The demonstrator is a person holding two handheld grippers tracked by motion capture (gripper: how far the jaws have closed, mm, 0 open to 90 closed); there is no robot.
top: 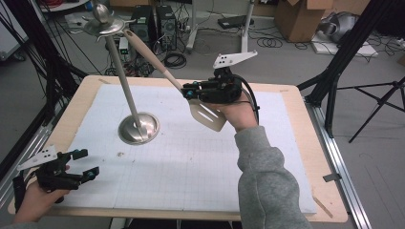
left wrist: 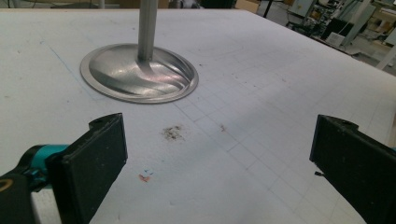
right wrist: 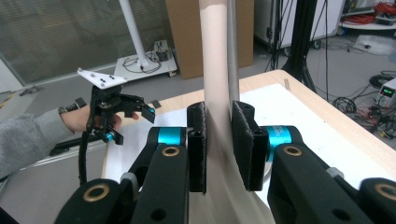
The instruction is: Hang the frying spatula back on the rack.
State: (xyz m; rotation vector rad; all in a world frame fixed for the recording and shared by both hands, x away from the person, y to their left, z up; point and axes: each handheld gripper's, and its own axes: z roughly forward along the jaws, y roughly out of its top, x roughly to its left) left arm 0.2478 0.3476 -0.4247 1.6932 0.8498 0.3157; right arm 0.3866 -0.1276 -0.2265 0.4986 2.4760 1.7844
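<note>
Right claw (right wrist: 218,144) around spatula (top: 208,116)

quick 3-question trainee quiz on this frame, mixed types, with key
1. True or false: the right gripper is shut on the spatula.
2. The left gripper is: A) open, holding nothing B) shut on the stand C) holding the spatula.
3. Fill in: the spatula handle's far end is up by the hooks at the top of the metal ____.

Key: 1 true; 2 A; 3 stand.
</note>
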